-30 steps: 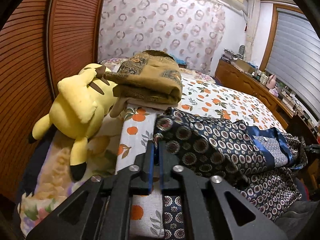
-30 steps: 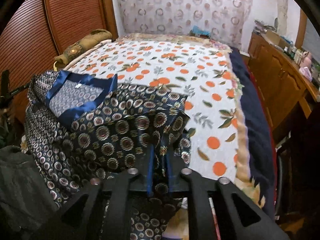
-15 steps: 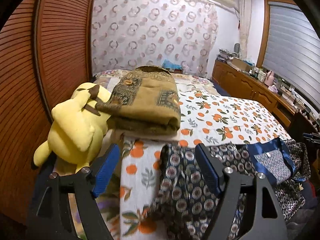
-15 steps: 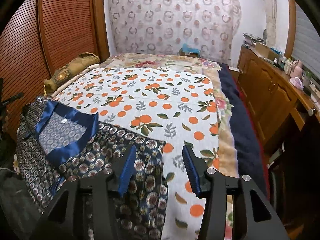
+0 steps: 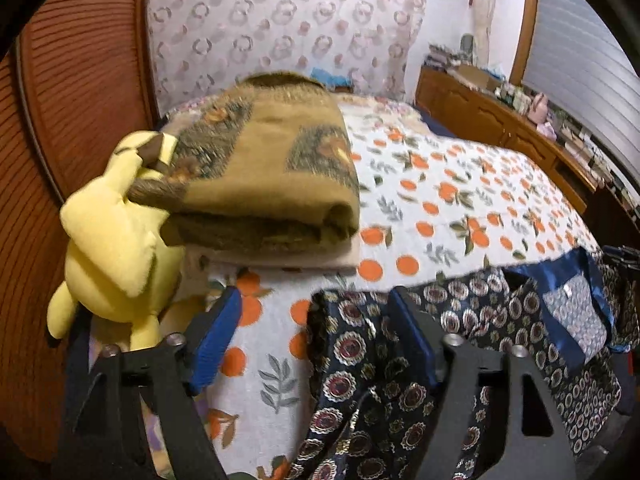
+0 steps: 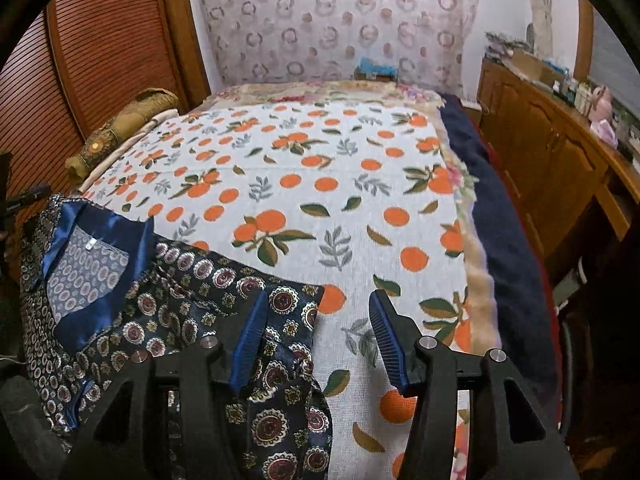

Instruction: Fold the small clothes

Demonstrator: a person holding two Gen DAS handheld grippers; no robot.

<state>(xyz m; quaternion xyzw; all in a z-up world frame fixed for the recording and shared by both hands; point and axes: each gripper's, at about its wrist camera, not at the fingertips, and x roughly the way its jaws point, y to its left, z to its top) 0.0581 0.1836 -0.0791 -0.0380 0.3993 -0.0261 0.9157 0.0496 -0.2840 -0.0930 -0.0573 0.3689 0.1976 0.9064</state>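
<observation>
Fabric lies loose: the dark patterned garment (image 5: 500, 320) is spread on the orange-print bed (image 5: 440, 200). The left tool (image 5: 312, 332) gapes, jaws just narrowed slightly, an edge between but unpressed. The right tool (image 6: 316, 336) has just widened over the garment's corner, gripping nothing. A yellow plush toy (image 5: 112, 248) sits at nine o'clock.

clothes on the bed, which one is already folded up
The brown patterned garment, stacked in neat layers beside the yellow plush toy. The navy patterned garment with the blue collar lies spread loose along the near edge of the bed.
</observation>
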